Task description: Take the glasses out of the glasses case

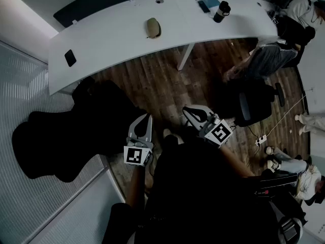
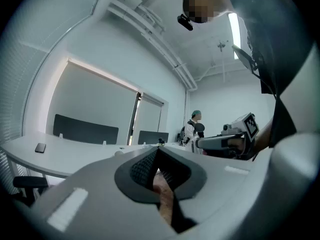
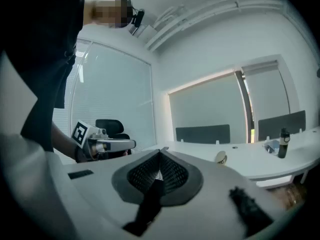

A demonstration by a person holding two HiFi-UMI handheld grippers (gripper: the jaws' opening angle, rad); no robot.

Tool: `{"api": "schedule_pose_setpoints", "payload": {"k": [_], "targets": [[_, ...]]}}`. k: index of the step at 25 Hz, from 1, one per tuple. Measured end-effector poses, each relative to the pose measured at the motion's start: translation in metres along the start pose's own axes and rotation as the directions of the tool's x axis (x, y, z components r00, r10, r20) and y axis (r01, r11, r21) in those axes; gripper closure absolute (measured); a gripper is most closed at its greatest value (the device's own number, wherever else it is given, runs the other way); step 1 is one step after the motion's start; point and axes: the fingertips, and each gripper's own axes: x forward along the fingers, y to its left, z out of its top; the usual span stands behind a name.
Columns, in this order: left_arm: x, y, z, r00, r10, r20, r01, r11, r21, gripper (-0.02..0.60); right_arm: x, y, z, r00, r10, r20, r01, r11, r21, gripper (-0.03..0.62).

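Note:
The tan oval glasses case [image 1: 153, 27] lies shut on the long white table [image 1: 117, 39], far from both grippers. It also shows small in the right gripper view as the case [image 3: 220, 157]. My left gripper [image 1: 148, 117] and right gripper [image 1: 187, 110] hang side by side over the wooden floor, close to my body, well short of the table. Both are shut with nothing between the jaws. In the left gripper view the jaws [image 2: 157, 150] meet, and the right gripper [image 2: 220, 142] shows beside them. The right gripper view shows its own jaws [image 3: 161, 152] closed.
On the table lie a black phone [image 1: 70, 58], a dark bottle [image 1: 221, 11] and a blue notebook [image 1: 207, 3]. A black office chair [image 1: 254, 104] stands to the right, another dark chair [image 1: 76, 131] to the left. People sit at the far right [image 1: 292, 19].

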Motion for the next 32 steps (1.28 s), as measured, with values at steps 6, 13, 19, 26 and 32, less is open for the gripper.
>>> {"api": "schedule_pose_setpoints", "payload": {"k": [6,13,19,26,32], "targets": [[0.003,-0.004,0.001,1.000,-0.009,-0.009,0.009,1.000,0.006,0.575,-0.001,0.003,-0.006,1.000,-0.004,-0.015,0.005,0.999,0.048,0.586],[0.015,-0.004,0.002,0.999,0.032,-0.011,-0.032,0.999,-0.002,0.575,0.019,-0.011,-0.012,0.999,0.032,0.018,-0.034,0.998,0.061,0.586],[0.035,0.003,0.005,0.997,0.077,-0.026,-0.077,0.997,0.002,0.575,0.037,-0.036,-0.004,0.996,0.077,0.050,-0.079,0.995,0.052,0.586],[0.094,0.010,0.011,0.996,0.077,-0.049,-0.076,0.997,0.033,0.575,0.033,-0.097,-0.001,0.996,0.061,0.062,-0.065,0.996,0.067,0.586],[0.154,0.003,0.017,0.995,0.071,-0.069,-0.069,0.997,0.036,0.575,0.027,-0.154,0.001,0.997,0.035,0.074,-0.041,0.995,0.092,0.586]]}}
